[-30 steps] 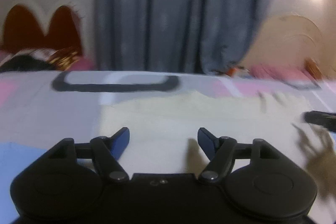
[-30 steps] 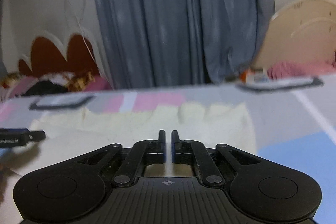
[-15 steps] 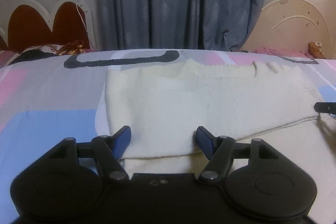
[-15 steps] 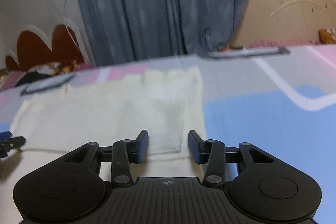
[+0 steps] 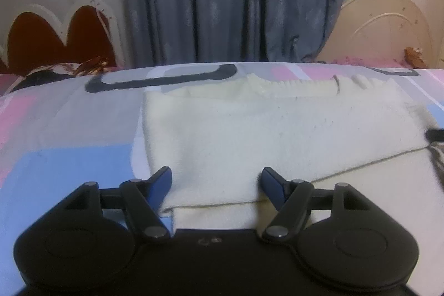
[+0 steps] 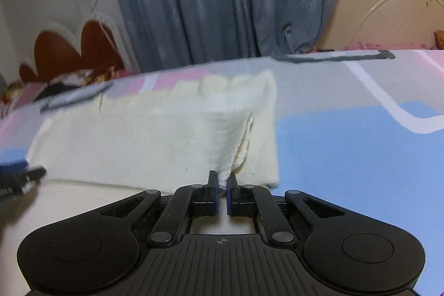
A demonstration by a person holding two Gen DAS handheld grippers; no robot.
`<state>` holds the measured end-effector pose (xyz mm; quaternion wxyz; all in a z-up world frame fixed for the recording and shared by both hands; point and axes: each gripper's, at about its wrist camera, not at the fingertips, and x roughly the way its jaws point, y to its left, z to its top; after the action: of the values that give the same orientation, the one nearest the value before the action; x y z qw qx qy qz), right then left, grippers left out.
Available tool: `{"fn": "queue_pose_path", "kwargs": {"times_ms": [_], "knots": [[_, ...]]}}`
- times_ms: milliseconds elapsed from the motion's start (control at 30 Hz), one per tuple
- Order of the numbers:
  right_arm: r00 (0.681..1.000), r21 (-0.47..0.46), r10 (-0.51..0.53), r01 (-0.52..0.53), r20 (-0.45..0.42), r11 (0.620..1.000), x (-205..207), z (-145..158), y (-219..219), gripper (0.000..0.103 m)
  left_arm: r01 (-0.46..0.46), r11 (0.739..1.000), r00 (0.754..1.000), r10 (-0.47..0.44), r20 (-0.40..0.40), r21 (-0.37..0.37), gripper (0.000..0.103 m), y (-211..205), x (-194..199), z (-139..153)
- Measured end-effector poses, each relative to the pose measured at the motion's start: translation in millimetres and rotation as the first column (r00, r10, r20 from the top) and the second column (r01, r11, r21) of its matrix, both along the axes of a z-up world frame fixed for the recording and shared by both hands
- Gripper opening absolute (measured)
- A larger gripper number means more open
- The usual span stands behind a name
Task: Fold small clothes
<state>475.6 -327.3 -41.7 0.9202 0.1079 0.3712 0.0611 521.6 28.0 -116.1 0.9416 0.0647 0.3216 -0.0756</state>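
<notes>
Right gripper (image 6: 221, 182) clenched on a pinch of the cream cloth (image 6: 155, 135), pads nipping the bunched edge of the top layer toward the right end, fabric tenting up from the bite. Left gripper (image 5: 216, 181) not gripping yet, jaws closing with the cloth's near folded edge lying between them, pads clear of it on both sides. Cloth spread flat on the bed (image 6: 347, 135), long side across, near the bed's near edge, a ribbed hem running along its far side, a lower layer showing below the fold line. Seen from the left wrist, right gripper's tip just peeking in at the cloth's right end.

Judging by the lie of things, mid-fold: one corner taken, the other about to be. To do it well: sink the left pads down over the same layer the right one holds, close to the left end, and catch the fabric fully before any lift. Match both grips in height, then carry together, level and taut, so the edge stays straight. Lift only enough to clear the lower layer, avoid dragging it along. Watch for a thin bite slipping out of the right pads; soft knit, likely to stretch and sag in the middle.
</notes>
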Motion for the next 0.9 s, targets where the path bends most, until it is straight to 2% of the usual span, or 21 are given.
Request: {"fn": "queue_pose_path", "kwargs": {"times_ms": [67, 100, 133, 233, 300, 333, 367, 400, 467, 533, 633, 733, 833, 900], "knots": [[0.995, -0.038, -0.069, 0.072, 0.073, 0.997, -8, 13, -3, 0.015, 0.018, 1.000, 0.997, -0.018, 0.080, 0.001, 0.068, -9, -13, 14], [0.990, -0.039, -0.075, 0.080, 0.118, 0.996, -13, 21, -2, 0.020, 0.044, 0.999, 0.994, -0.043, 0.096, -0.015, 0.070, -15, -16, 18], [0.989, -0.020, -0.052, 0.056, 0.138, 0.998, -14, 24, 1, 0.020, 0.076, 0.997, 0.994, -0.073, 0.086, -0.030, 0.070, -26, -15, 19], [0.992, -0.035, 0.071, -0.067, 0.101, 0.997, -5, 17, 29, 0.020, 0.132, 0.991, 0.991, -0.132, 0.020, -0.020, 0.070, -56, -1, 4], [0.991, -0.077, 0.120, -0.115, 0.060, 0.990, 2, 3, 42, 0.020, 0.127, 0.992, 0.992, -0.127, -0.007, -0.020, 0.073, -60, 5, -7], [0.994, -0.107, 0.100, -0.095, 0.040, 0.990, 5, -4, 40, 0.019, 0.126, 0.991, 0.992, -0.126, -0.003, -0.051, 0.073, -53, 6, -7], [0.997, -0.081, 0.066, -0.061, 0.051, 0.995, 5, -7, 28, 0.019, 0.119, 0.991, 0.993, -0.119, -0.004, -0.063, 0.073, -46, 6, -6], [0.999, -0.068, 0.011, -0.007, 0.046, 0.998, 6, -6, 16, 0.019, 0.107, 0.993, 0.994, -0.107, 0.002, -0.057, 0.074, -40, 6, -5], [0.997, -0.100, -0.050, 0.055, 0.054, 0.993, 5, -4, 3, 0.019, 0.092, 0.994, 0.996, -0.092, 0.002, -0.062, 0.074, -31, 5, -8], [0.998, -0.054, -0.034, 0.037, 0.047, 0.998, 7, -8, -4, 0.019, 0.086, 0.994, 0.996, -0.086, 0.001, -0.063, 0.074, -30, 7, -9], [0.999, -0.112, 0.001, 0.003, 0.044, 0.994, 11, -14, 4, 0.019, 0.087, 0.996, 0.996, -0.087, 0.008, -0.016, 0.075, -38, 6, -10], [1.000, -0.107, -0.005, 0.007, 0.018, 0.994, 9, -9, 4, 0.019, 0.081, 0.997, 0.997, -0.081, -0.006, -0.008, 0.075, -39, 7, -5], [0.999, -0.095, -0.005, 0.009, 0.053, 0.995, -1, 1, -2, 0.020, 0.071, 0.997, 0.997, -0.071, -0.007, 0.037, 0.073, -46, -2, 5], [0.997, -0.087, 0.006, 0.001, 0.078, 0.996, -9, 4, -4, 0.020, 0.069, 0.997, 0.998, -0.069, -0.005, 0.037, 0.072, -46, -7, 9]]}}
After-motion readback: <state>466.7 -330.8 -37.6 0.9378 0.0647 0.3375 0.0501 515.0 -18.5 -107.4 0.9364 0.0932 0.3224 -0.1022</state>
